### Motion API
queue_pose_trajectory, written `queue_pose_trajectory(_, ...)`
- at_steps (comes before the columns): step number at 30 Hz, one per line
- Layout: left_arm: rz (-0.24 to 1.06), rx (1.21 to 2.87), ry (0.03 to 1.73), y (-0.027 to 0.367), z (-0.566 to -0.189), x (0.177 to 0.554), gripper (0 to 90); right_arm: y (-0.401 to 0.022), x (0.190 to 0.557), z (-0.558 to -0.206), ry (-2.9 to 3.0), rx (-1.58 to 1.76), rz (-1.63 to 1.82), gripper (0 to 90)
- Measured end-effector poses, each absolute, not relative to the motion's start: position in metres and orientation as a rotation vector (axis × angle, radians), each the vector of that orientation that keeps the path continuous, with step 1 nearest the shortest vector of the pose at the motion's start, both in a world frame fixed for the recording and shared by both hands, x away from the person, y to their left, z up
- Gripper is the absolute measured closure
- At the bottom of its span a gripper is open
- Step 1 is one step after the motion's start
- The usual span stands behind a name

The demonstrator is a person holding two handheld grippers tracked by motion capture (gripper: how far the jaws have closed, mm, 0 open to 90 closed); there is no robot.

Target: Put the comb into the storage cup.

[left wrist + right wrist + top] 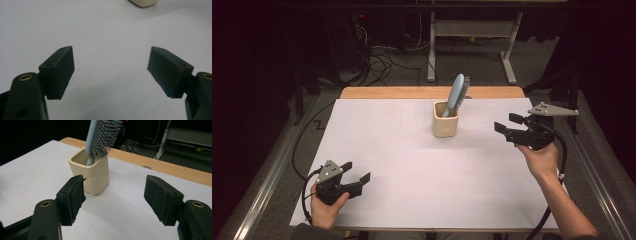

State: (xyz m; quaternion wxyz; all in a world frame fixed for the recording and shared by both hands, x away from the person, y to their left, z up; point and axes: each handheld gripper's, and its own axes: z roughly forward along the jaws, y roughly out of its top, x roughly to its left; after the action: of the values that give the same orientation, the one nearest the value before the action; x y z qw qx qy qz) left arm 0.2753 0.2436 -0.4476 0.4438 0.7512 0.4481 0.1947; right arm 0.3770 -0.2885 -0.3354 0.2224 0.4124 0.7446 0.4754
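My right gripper (pixel 113 197) gapes empty near cup (pixel 96 173); nudging the leaning hairbrush (pixel 103 137) may tip it.

left gripper (pixel 361 171): black body, grey three-cornered plate with screws, black cable looped behind | right gripper (pixel 506 123): same black build, grey plate, thick black cable | pads (pixel 72 195): matte black blocks, brass-ringed pivots behind | forearms: bare

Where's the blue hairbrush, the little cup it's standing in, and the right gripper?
hairbrush (pixel 105 137), right gripper view, on the bristles.
cup (pixel 445 125), high view, on its front wall.
right gripper (pixel 507 125), high view, midway between its open fingertips.
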Motion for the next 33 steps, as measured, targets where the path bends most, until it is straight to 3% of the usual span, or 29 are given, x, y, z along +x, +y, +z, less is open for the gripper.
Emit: queue_pose_trajectory(33, 0.471, 1.863, 1.113, 0.243, -0.448, 0.276, 22.5, -0.315, 0.356, -0.342, 1.998, 1.163, 1.34, 32.0)
